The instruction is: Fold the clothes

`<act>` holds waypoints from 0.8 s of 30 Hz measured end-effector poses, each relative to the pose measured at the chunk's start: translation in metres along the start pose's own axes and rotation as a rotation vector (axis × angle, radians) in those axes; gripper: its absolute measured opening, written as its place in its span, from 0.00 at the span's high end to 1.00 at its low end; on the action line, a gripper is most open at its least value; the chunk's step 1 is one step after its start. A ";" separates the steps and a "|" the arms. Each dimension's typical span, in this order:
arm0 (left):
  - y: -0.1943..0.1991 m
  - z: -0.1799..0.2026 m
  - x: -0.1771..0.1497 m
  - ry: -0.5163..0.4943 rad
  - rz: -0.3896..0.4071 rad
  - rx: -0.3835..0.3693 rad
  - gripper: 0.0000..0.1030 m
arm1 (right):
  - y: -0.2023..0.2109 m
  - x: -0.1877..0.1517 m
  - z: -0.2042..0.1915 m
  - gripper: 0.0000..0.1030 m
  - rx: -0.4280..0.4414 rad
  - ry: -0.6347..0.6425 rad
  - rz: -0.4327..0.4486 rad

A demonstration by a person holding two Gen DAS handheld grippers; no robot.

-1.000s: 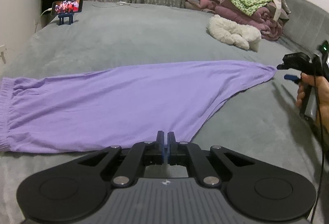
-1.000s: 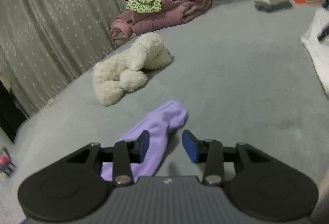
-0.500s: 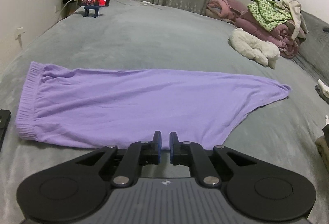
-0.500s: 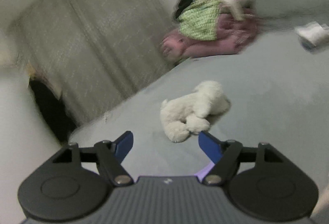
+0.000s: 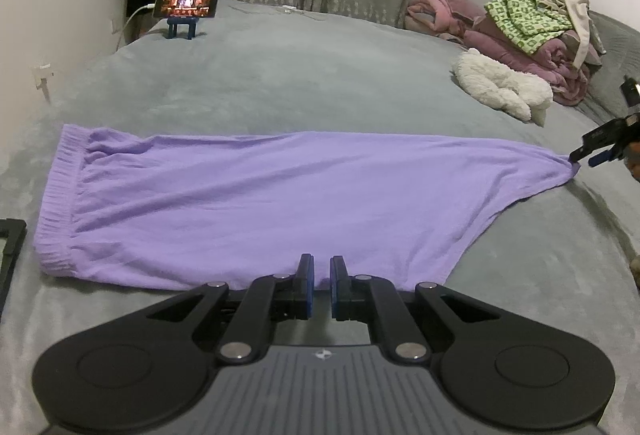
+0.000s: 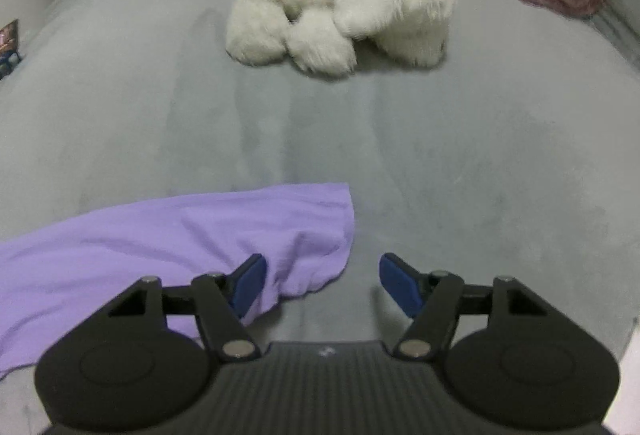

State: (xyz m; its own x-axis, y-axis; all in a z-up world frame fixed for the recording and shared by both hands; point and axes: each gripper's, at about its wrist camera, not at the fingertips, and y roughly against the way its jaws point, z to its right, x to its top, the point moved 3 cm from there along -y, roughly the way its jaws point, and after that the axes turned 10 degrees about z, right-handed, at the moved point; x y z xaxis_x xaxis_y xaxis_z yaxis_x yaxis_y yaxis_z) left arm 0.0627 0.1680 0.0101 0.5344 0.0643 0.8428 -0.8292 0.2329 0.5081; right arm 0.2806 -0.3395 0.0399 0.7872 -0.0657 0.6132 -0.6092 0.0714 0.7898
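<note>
Purple trousers (image 5: 280, 195) lie flat across the grey bed, waistband at the left, leg end at the right. My left gripper (image 5: 321, 285) hovers at their near edge with its jaws a narrow gap apart and nothing between them. My right gripper (image 6: 322, 285) is open wide over the leg end (image 6: 280, 231), its left finger (image 6: 248, 283) on the cloth. In the left wrist view the right gripper (image 5: 592, 151) sits at the trousers' right tip.
A white plush toy (image 6: 340, 19) lies beyond the leg end. A pile of pink blankets and clothes (image 5: 532, 31) sits at the back right. A phone on a stand (image 5: 186, 5) is at the back left. A dark object (image 5: 8, 247) is at the left edge.
My left gripper's jaws have opened slightly and it has pulled back a little. My right gripper swung up and came back down, wide open, over the leg end.
</note>
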 end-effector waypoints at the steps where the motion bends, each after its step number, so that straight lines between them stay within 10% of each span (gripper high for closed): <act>1: -0.001 0.001 -0.001 -0.006 0.000 0.002 0.94 | -0.005 -0.003 -0.001 0.38 0.027 -0.006 -0.005; 4: -0.002 0.004 -0.003 -0.022 -0.003 0.006 0.94 | -0.019 -0.012 -0.008 0.47 0.068 0.000 -0.003; 6: -0.003 0.007 -0.004 -0.038 -0.005 0.007 0.94 | -0.016 -0.014 -0.015 0.87 0.085 0.068 0.028; 14: 0.000 0.012 -0.004 -0.067 0.013 -0.009 0.94 | 0.009 -0.001 -0.035 0.88 -0.068 0.367 0.097; 24: -0.002 0.008 -0.005 -0.062 -0.001 -0.001 0.94 | -0.024 0.001 -0.008 0.76 -0.240 0.399 0.052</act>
State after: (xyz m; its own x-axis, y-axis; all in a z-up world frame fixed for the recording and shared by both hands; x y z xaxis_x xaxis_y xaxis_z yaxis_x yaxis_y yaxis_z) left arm 0.0603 0.1591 0.0067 0.5240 0.0036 0.8517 -0.8284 0.2342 0.5088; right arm 0.2969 -0.3337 0.0213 0.7601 0.3289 0.5604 -0.6465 0.2959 0.7032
